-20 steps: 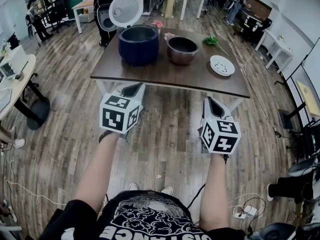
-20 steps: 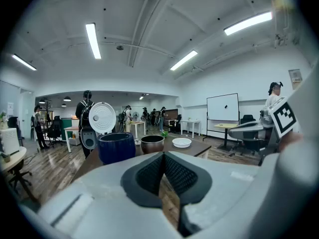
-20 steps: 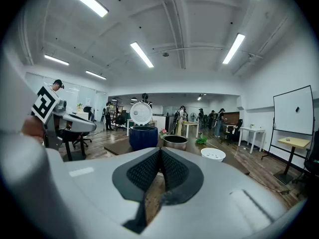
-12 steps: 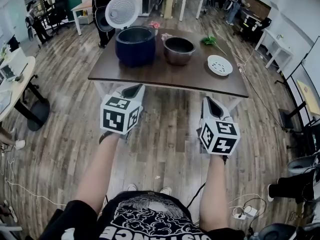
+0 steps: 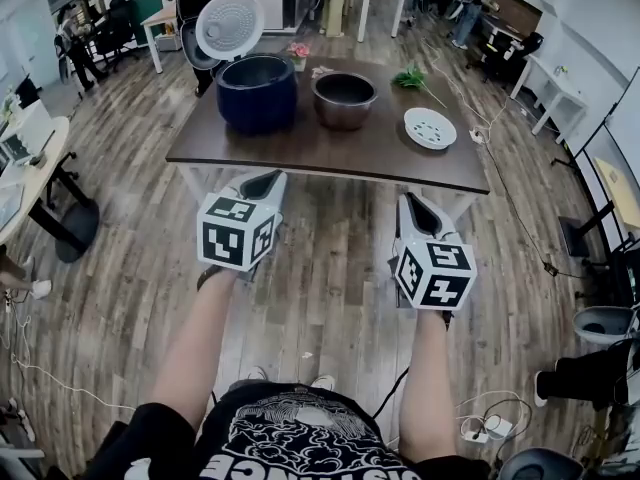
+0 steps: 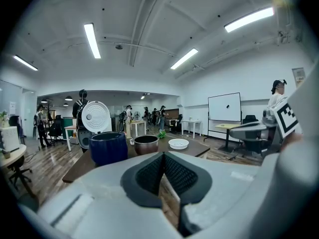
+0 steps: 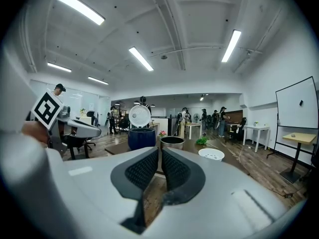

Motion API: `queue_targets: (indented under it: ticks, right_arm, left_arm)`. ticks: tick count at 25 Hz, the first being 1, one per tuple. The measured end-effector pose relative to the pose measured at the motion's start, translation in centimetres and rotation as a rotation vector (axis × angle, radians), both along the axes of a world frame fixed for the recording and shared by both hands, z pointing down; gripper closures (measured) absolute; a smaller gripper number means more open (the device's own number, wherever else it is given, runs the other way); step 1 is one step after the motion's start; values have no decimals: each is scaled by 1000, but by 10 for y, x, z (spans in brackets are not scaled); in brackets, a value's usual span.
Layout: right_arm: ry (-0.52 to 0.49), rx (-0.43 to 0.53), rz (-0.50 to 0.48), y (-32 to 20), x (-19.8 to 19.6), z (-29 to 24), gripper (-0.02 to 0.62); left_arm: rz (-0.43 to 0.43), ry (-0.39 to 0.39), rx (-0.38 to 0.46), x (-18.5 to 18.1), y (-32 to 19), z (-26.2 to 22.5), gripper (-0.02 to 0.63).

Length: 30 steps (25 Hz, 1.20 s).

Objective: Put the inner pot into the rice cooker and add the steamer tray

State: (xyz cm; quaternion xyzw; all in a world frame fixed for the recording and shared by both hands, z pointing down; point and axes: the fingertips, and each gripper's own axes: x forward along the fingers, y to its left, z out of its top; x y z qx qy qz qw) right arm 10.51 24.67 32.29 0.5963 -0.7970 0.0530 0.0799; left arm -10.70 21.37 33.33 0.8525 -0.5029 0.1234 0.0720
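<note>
Clenched and empty, the left gripper [image 5: 264, 181] and right gripper [image 5: 414, 208] risked shoving the inner pot [image 5: 344, 99] unless opened first.

**Tally at the bench**

One bench [image 5: 330, 156] carries one rice cooker [image 5: 256, 93] at ten o'clock, one inner pot [image 5: 344, 100] at twelve, one steamer tray [image 5: 430, 128] at two, one green sprig [image 5: 412, 78] and one pink flower pot [image 5: 298, 52]. Two tongs: left tongs [image 5: 262, 181], right tongs [image 5: 418, 213].

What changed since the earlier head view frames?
Only the view shifted: the table sits slightly further left in frame. Nothing taken or released. Left gripper and right gripper stay shut, empty, short of the table; rice cooker, inner pot, steamer tray unmoved.
</note>
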Motion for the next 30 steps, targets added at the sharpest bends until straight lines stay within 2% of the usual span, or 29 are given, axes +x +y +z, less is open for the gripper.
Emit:
queue_targets:
  ticks: [7, 14, 18, 24, 27, 30]
  right_arm:
    - [-12, -9, -18, -2, 24, 7, 528]
    - [-28, -15, -42, -5, 38, 5, 480]
    - [-30, -18, -56, -8, 41, 7, 454]
    - [-39, -20, -74, -24, 36, 6, 411]
    - [-37, -23, -82, -36, 32, 8, 393]
    - [-33, -29, -89, -52, 27, 11, 357]
  left_arm:
    - [-23, 10, 2, 23, 1, 2, 583]
    - [-48, 16, -4, 35, 0, 0, 502]
    - [-64, 56, -13, 37, -3, 2, 454]
    - [-66, 70, -28, 34, -17, 5, 369]
    - [-71, 63, -25, 30, -28, 8, 357]
    - [-77, 90, -34, 25, -44, 11, 324]
